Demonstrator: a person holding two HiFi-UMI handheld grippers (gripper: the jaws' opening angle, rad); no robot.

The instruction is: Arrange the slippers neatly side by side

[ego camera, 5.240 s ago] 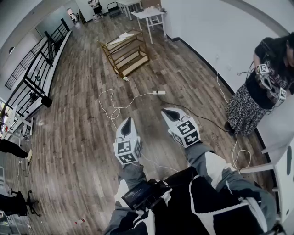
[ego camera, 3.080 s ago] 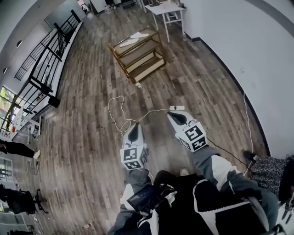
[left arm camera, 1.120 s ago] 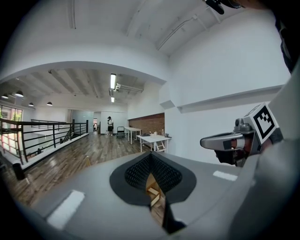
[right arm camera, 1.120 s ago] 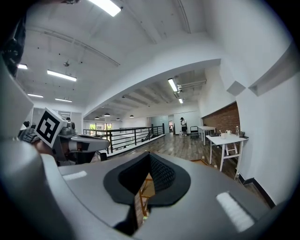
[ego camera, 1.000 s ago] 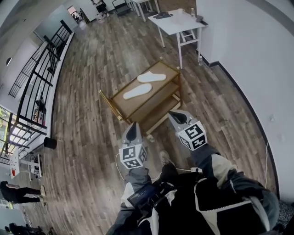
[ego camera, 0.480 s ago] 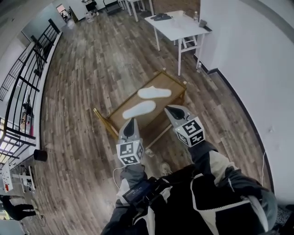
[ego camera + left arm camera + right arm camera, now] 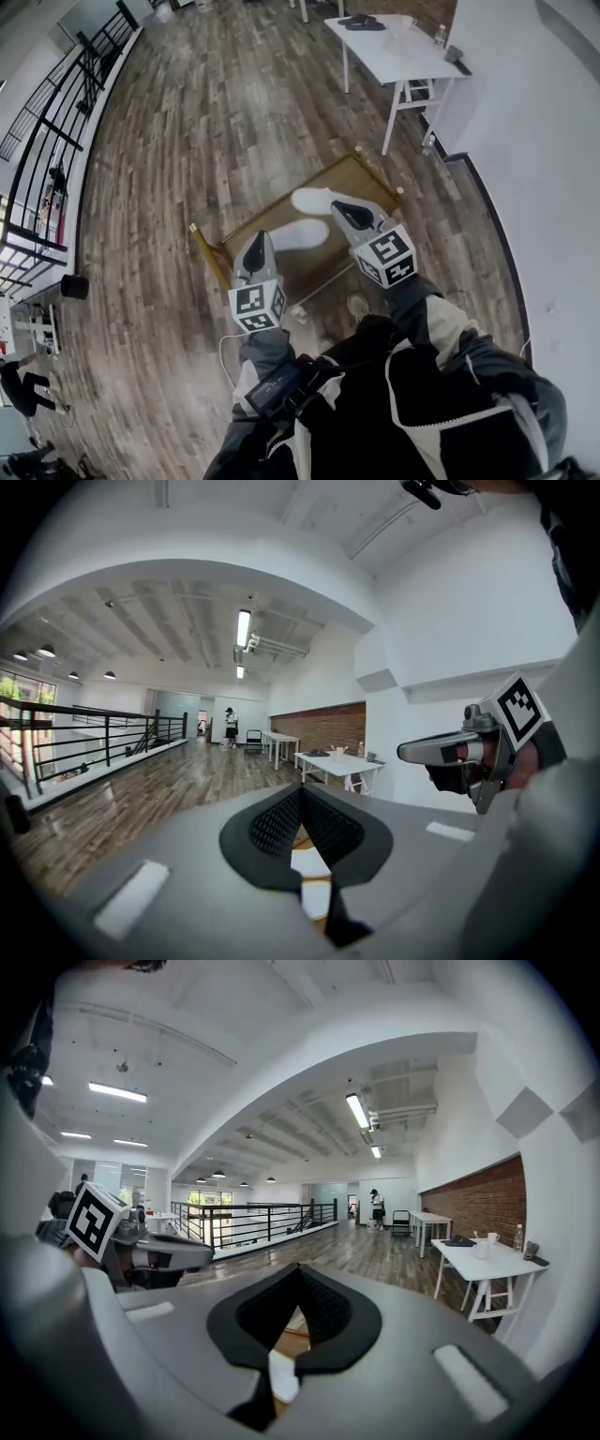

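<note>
Two white slippers lie on top of a low wooden rack (image 7: 370,180). The far slipper (image 7: 311,198) and the near slipper (image 7: 302,234) lie slanted, apart from each other. My left gripper (image 7: 255,246) hovers over the rack's left end, jaws shut and empty. My right gripper (image 7: 343,209) hovers over the far slipper's right end, jaws shut and empty too. In the left gripper view, bits of white slipper (image 7: 309,861) show under the shut left gripper (image 7: 300,794). The right gripper view shows a white slipper (image 7: 281,1373) under the shut right gripper (image 7: 300,1269).
A white table (image 7: 405,49) carrying dark items and a bottle stands at the far right by the white wall (image 7: 553,141). A black railing (image 7: 52,103) runs along the left. A white cable (image 7: 228,345) lies on the wooden floor near my feet.
The rack with the slippers has come from far ahead to right under both grippers as I walked up to it. Both grippers stayed shut and level.
</note>
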